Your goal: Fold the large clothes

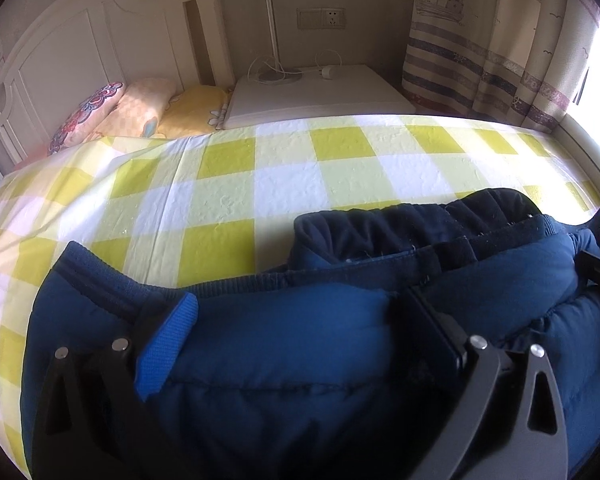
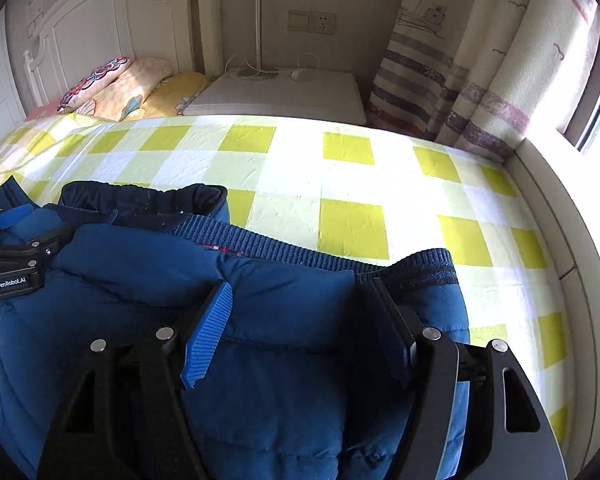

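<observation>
A: Quick one. Where's the jacket point(image 1: 292, 344)?

B: It's on the near side of the bed point(image 1: 228, 184), on the yellow checked sheet, bunched up puffy. The ribbed hem point(image 2: 300, 248) runs across the top edge and the dark collar point(image 2: 148, 200) is behind it.

A: And your grippers?

B: Your left gripper point(image 1: 296, 332) has its fingers spread wide, with padded fabric bulging between them. It's not clamped as far as I can see. Your right gripper point(image 2: 304, 328) is the same: fingers apart, straddling the fabric just below the hem. I'd call both released, resting over the jacket.

A: So what's the step?

B: My guess is you're picking up the hem edge for a fold. Pinch close to the ribbed band, not the puffy middle, because padding slips and springs back. Close both sides together so the edge lifts level.

A: Any risks?

B: The left gripper sits close to the right one, visible at the left edge of the right view. Keep them apart along the hem or the fold comes out crooked. Watch the collar too, since it may drag under.

A: What's behind?

B: There are pillows point(image 1: 140, 108), a nightstand point(image 1: 320, 92) and a curtain point(image 2: 460, 80), all well apart.
</observation>
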